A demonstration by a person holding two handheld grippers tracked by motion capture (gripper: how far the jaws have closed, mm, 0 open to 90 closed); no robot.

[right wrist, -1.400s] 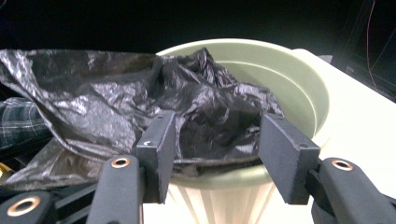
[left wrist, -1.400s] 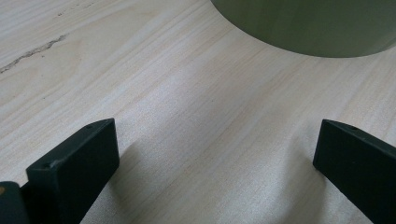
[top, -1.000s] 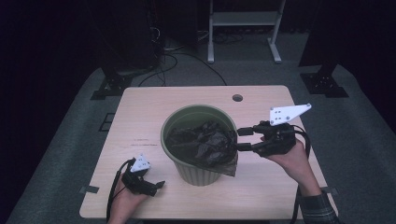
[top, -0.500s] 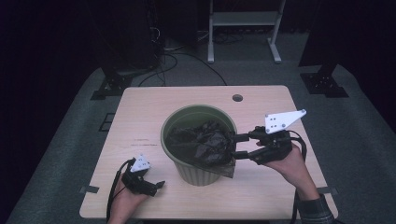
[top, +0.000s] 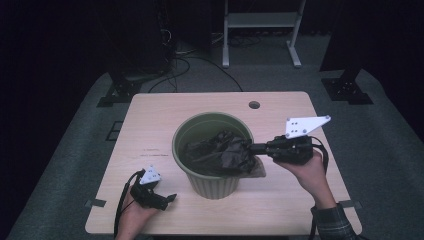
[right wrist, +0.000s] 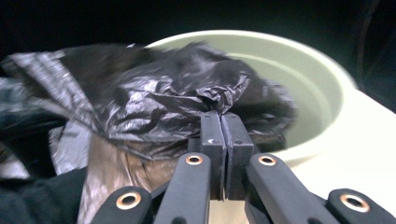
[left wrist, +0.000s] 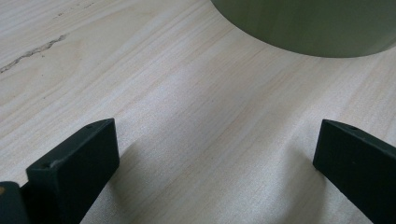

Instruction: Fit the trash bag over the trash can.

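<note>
Where jaws pinch, black bag (right wrist: pixel 159 102) blurred

Crumpled black plastic bag (top: pixel 223 152) inside green bin (top: pixel 200 177), one edge draped over its right rim

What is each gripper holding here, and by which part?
The right gripper pinches a fold of the black bag at the bin's rim. The left gripper is open, holding nothing.
</note>
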